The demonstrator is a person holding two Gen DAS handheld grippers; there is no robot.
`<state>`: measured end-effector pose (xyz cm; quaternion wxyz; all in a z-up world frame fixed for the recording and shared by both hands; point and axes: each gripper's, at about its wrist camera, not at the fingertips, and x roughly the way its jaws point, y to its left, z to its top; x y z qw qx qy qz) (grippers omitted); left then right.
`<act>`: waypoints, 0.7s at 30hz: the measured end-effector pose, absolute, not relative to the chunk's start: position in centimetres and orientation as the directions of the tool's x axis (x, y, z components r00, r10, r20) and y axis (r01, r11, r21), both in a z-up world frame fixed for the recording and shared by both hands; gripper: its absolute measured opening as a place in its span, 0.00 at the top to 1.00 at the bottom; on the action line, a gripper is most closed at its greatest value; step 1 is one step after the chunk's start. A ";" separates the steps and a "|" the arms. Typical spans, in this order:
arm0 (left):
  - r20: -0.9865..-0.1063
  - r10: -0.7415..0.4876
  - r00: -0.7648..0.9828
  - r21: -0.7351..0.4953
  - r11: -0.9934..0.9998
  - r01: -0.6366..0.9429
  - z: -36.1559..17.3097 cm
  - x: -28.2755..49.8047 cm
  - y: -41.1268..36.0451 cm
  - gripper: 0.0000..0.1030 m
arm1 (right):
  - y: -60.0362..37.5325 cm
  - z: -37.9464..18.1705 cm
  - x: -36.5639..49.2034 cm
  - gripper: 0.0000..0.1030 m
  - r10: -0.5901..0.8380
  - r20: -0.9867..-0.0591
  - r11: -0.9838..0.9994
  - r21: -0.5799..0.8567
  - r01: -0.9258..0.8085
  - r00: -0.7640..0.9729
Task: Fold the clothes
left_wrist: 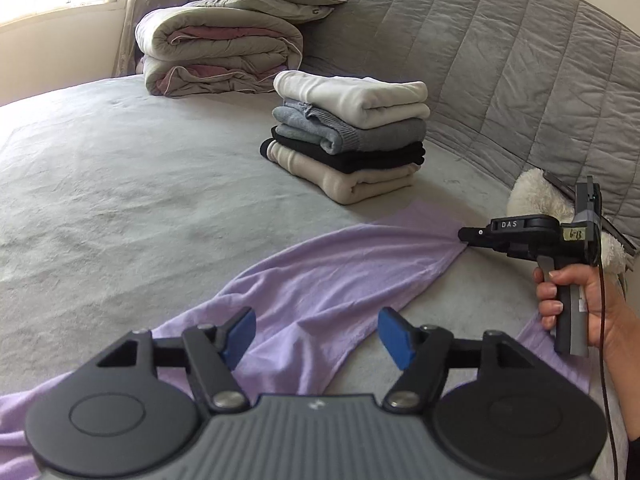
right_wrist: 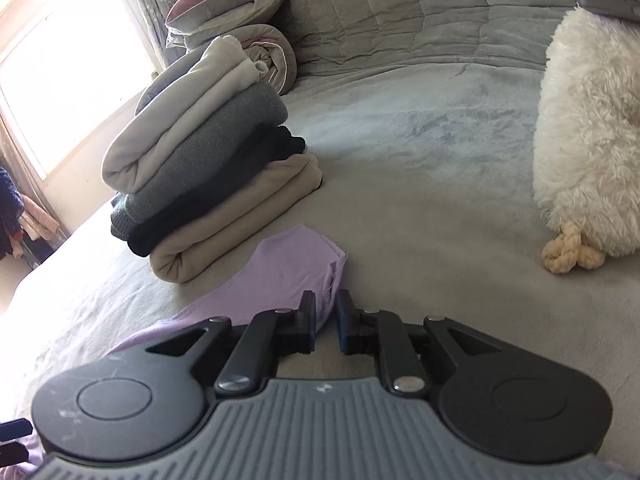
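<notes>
A lilac garment point(left_wrist: 328, 276) lies spread flat on the grey bed point(left_wrist: 120, 184), running from the near left corner of the left wrist view up toward the quilted headboard point(left_wrist: 500, 60). The left hand-held gripper point(left_wrist: 316, 334) hovers just over the garment's middle with its 2 blue pads point(left_wrist: 242, 334) set wide apart; the cloth lies below and between them, but neither pad presses on it. The right hand-held gripper point(right_wrist: 324, 322), held by a person's hand point(left_wrist: 576, 304), sits at the garment's far corner nearest the headboard. Its jaws are only narrowly parted, and a fold of the lilac corner point(right_wrist: 296, 268) stands in the gap beside the left pad; the frames show no firm pinch. A stack of 4 folded clothes point(left_wrist: 352, 132) rests just beyond that corner, with a fluffy white cushion point(right_wrist: 588, 140) well to the right and rolled bedding point(left_wrist: 216, 52) by the window.
</notes>
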<state>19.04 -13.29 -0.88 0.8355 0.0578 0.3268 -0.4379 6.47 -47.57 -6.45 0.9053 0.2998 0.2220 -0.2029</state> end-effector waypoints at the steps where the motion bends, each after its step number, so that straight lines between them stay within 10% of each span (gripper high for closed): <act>1: -0.603 -0.697 0.388 -0.183 0.595 0.783 -0.5 19.3 -14.7 0.33 | -47.8 -6.4 6.5 0.78 -0.214 -0.518 0.732 0.476 0.487 0.828; 3: -0.616 -0.704 0.354 -0.172 0.558 0.812 0.1 19.7 -17.9 0.33 | -48.3 -6.2 6.7 0.57 -0.176 -0.505 0.719 0.520 0.461 0.845; 7: -0.662 -0.694 0.285 -0.159 0.501 0.851 0.0 21.2 -25.1 0.37 | -48.9 -4.6 7.5 0.51 -0.196 -0.526 0.736 0.479 0.478 0.828; 21: -0.722 -0.629 0.288 -0.050 0.463 0.885 -3.7 23.6 -40.1 0.58 | -50.6 -7.2 6.4 0.82 -0.171 -0.486 0.719 0.534 0.446 0.857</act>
